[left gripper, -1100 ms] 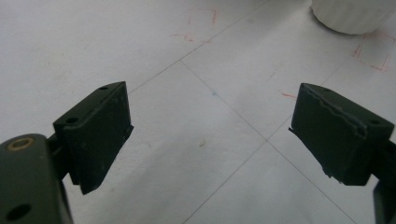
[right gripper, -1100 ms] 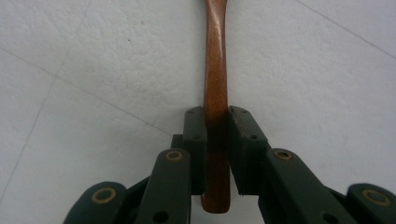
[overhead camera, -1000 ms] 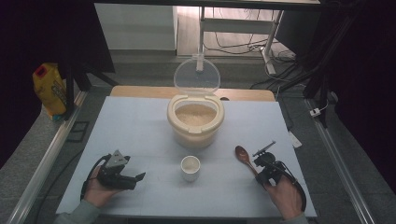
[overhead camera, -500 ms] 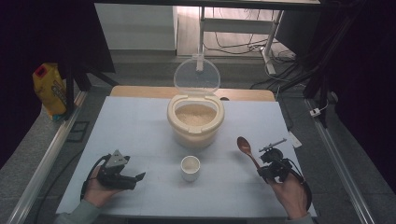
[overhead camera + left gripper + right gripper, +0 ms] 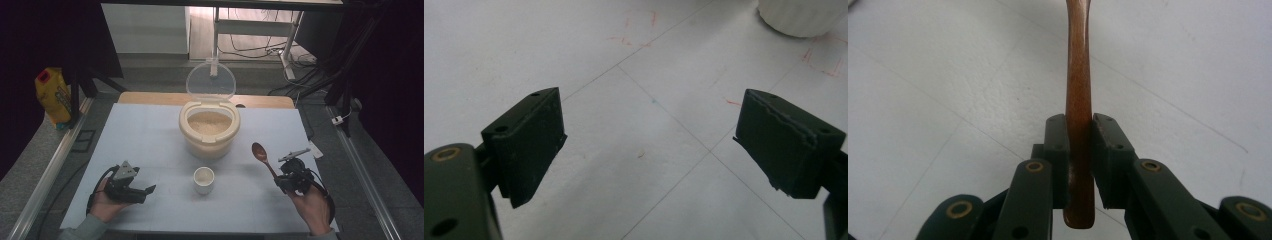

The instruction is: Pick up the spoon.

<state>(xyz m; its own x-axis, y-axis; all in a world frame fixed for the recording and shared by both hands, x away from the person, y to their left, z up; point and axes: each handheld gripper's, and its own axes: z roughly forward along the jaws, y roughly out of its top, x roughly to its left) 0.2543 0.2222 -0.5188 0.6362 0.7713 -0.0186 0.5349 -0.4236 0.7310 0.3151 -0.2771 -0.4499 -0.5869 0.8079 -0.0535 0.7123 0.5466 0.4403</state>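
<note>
Currently right gripper clamped on wooden spoon handle end (slip risk when scooping); left gripper jaws apart, empty.

high view above the near edge, facing forward and down over the whole counter, left tongs view close and low over its pale sheet, right tongs view likewise close, all three sharing that sheet
</note>
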